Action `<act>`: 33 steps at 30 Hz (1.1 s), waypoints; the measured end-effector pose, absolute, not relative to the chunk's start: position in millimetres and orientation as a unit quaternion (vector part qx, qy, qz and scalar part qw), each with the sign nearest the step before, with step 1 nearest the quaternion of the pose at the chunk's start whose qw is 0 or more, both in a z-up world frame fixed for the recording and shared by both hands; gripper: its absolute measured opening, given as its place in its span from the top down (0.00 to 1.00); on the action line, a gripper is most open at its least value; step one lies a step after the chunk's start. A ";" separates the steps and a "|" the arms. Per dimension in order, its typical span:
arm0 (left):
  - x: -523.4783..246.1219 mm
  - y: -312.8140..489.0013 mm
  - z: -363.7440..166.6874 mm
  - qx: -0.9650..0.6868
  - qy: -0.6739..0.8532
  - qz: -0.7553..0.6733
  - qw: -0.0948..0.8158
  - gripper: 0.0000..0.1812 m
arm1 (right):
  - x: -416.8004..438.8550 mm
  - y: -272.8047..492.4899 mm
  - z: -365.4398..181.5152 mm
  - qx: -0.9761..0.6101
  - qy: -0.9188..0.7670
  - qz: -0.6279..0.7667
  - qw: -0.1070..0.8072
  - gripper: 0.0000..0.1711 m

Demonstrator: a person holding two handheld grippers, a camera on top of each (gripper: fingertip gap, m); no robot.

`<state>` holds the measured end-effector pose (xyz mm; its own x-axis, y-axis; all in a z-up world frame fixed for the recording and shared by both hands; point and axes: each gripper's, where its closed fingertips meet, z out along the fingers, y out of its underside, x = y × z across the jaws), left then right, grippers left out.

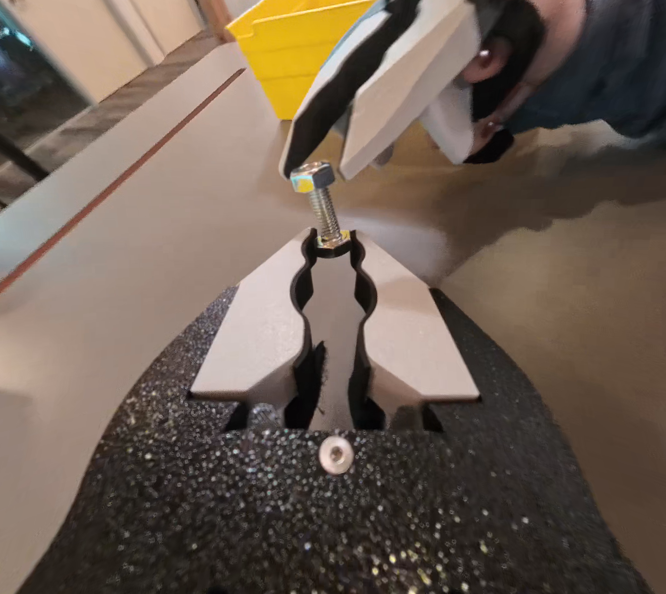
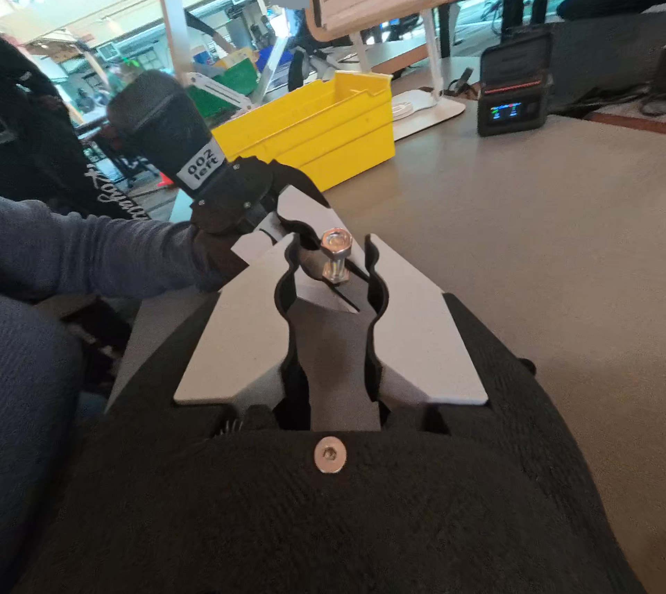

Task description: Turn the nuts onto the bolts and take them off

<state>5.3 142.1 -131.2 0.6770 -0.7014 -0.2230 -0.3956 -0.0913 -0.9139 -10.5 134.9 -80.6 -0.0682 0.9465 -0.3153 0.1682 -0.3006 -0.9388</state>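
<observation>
Pinching the nut (image 1: 329,244) between its fingertips, the left gripper (image 1: 331,245) holds the bolt (image 1: 317,196) upright; right gripper (image 2: 331,252) fingers stand apart around its head. Small, rigid, slippery steel: grip the flats.

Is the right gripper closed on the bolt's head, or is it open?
Open. In the right wrist view the right gripper has a wide gap, and the bolt stands between its fingers untouched, held at its base by the left gripper.

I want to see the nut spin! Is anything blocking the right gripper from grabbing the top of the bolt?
Nothing visible is in the way. The right gripper is open, one finger on each side of the bolt, which the left gripper holds by its lower end.
</observation>
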 end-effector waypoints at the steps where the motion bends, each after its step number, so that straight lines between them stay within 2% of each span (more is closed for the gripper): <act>1: 2.6 144.5 -131.5 -0.735 0.359 -0.147 0.556 0.91 | -12.0 136.1 -77.8 -0.585 -0.472 0.550 0.365 0.77; 10: -9.3 147.9 -111.6 -0.737 0.252 -0.273 0.564 0.91 | -21.9 126.8 -63.0 -0.563 -0.448 0.568 0.400 0.64; 21: 12.0 135.7 -112.5 -0.723 0.307 -0.281 0.552 0.91 | -26.7 112.5 -59.8 -0.543 -0.445 0.605 0.374 0.61; 27: 30.1 122.6 -115.9 -0.710 0.354 -0.297 0.531 0.91 | -29.3 97.0 -62.8 -0.525 -0.475 0.614 0.350 0.60; 29: 27.9 125.8 -116.5 -0.712 0.351 -0.282 0.539 0.91 | -30.2 101.5 -65.1 -0.532 -0.475 0.597 0.367 0.61; 33: 5.4 140.8 -112.0 -0.729 0.305 -0.240 0.564 0.91 | -24.6 128.0 -64.8 -0.564 -0.445 0.553 0.422 0.71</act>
